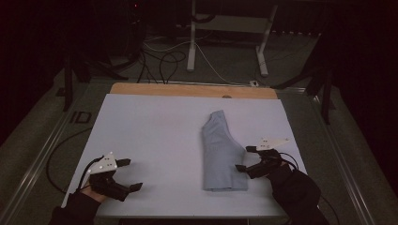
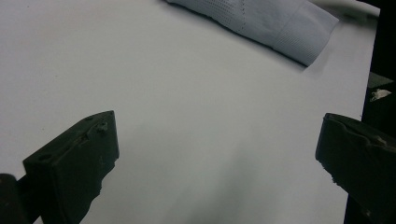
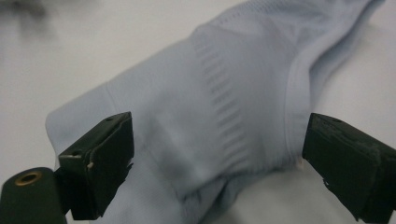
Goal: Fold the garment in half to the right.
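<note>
Dim room; white desk frame [image 1: 228, 24]; floor cables [image 1: 162, 58]

Folded garment [image 1: 221, 152] lying on the bench [image 1: 150, 136], right of its middle, right claw [image 1: 245, 158] at the garment's right edge, left claw [image 1: 130, 174] near the front left corner, well apart from the garment, desk legs [image 1: 227, 40] on the floor behind the bench
</note>
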### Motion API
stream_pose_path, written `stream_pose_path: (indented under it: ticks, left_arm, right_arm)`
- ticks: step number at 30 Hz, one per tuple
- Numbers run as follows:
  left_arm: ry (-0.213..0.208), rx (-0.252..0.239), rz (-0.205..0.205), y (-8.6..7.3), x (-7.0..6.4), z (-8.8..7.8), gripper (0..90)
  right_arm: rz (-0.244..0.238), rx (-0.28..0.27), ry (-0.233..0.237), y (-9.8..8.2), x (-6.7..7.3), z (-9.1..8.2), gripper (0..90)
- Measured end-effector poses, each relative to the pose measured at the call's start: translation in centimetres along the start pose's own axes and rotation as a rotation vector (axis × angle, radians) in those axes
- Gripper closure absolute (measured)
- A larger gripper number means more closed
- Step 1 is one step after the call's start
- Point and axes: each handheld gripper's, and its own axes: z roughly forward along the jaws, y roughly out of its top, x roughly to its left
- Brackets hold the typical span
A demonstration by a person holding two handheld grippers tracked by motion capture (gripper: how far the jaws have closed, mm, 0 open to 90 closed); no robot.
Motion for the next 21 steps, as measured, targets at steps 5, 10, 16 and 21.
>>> stream_pose_path:
  ticks: [5,10,16,21]
  left_arm:
    - [0.004,-0.001,-0.002,0.0,0.0,0.0,0.7]
    - [0.004,-0.005,-0.001,0.0,0.0,0.0,0.7]
    - [0.004,-0.007,0.002,0.0,-0.1,-0.1,0.7]
    - [0.005,-0.011,0.002,0.0,-0.1,-0.1,0.7]
  right_arm:
    - [0.023,0.003,-0.022,-1.4,-0.2,-0.5,9.2]
    - [0.047,0.009,-0.046,-2.6,-0.2,-1.0,9.2]
    - [0.051,0.027,-0.082,-3.6,0.5,-1.4,9.2]
    - [0.054,0.032,-0.11,-4.2,0.8,-1.7,9.2]
